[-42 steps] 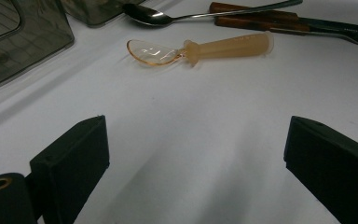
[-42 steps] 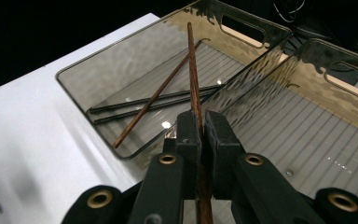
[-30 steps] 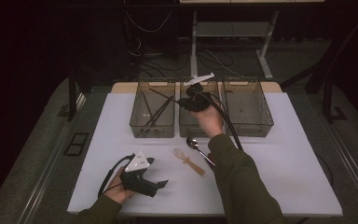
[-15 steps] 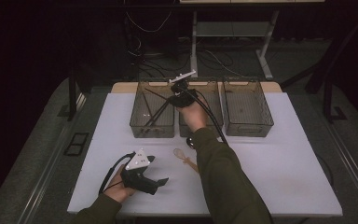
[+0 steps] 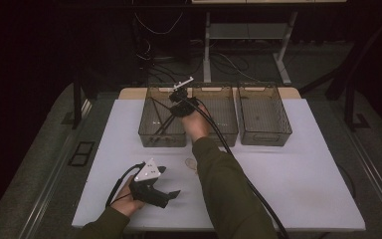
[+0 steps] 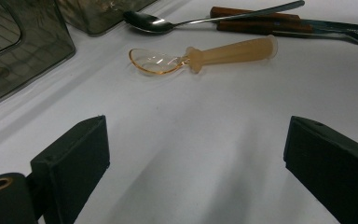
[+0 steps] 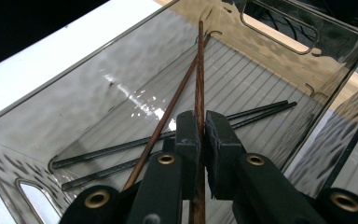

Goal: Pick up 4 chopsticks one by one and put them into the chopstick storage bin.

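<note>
Nearest to me, I am resting the left tongs (image 5: 171, 195) on the white bench (image 5: 303, 199), jaws standing wide apart with nothing between them. Just beyond them, the left gripper view is showing an amber plastic spoon (image 6: 205, 57), a steel spoon (image 6: 168, 23) and wood-handled cutlery (image 6: 261, 24) lying on the bench; in the high view my right sleeve (image 5: 224, 189) is covering most of that group.

Farther out, I am holding the right tongs (image 5: 173, 99) over the left bin (image 5: 149, 130) of three clear bins, jaws clamped on a brown chopstick (image 7: 199, 70). It is pointing down into the bin, where a second brown chopstick (image 7: 168, 112) and a black pair (image 7: 168, 140) are already lying.

My worry: the grip is narrow on a thin, smooth stick, so it could pivot or slip. Letting go while it is standing steep might let it bounce off the wall or tip over the rim. The right gripper view is showing the pinch clearly; the high view is giving the bin's place in the row.
</note>
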Demonstrator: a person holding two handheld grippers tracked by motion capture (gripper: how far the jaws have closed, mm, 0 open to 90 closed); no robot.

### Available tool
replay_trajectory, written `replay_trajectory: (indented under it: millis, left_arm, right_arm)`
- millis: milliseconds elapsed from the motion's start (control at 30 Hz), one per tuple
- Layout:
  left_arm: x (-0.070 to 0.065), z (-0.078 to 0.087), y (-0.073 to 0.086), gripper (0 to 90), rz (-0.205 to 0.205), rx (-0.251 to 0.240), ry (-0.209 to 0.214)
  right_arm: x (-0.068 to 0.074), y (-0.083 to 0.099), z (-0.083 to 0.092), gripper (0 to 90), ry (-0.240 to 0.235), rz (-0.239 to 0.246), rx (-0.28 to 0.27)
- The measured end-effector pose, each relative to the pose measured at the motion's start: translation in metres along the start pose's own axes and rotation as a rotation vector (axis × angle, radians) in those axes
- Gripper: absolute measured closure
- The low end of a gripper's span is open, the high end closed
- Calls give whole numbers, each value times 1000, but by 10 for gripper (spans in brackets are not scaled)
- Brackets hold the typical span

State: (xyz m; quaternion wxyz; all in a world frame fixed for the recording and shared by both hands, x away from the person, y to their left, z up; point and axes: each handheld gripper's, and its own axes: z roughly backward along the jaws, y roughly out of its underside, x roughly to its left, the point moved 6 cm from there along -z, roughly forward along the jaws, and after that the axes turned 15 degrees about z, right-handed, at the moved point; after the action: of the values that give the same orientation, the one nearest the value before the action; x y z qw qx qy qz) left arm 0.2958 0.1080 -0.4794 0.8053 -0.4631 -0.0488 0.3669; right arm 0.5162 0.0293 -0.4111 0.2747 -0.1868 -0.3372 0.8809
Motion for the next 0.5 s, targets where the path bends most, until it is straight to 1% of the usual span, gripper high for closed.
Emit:
replay_trajectory:
  millis: [167,200,333,433,500]
  left_arm:
    - [0,0,0,59,-3,1,1]
    - [0,0,0,58,-4,0,2]
    - [0,0,0,59,-6,0,1]
    - [0,0,0,59,-7,1,1]
    - [-1,0,0,58,0,-2,5]
  right_arm:
    - [0,-3,3,767,-7,3,-26]
    - [0,-3,4,754,-3,8,-27]
    - [-1,-3,8,678,-4,7,-30]
    - [-2,-2,13,592,-18,6,-39]
    - [-1,-1,18,540,-48,11,-62]
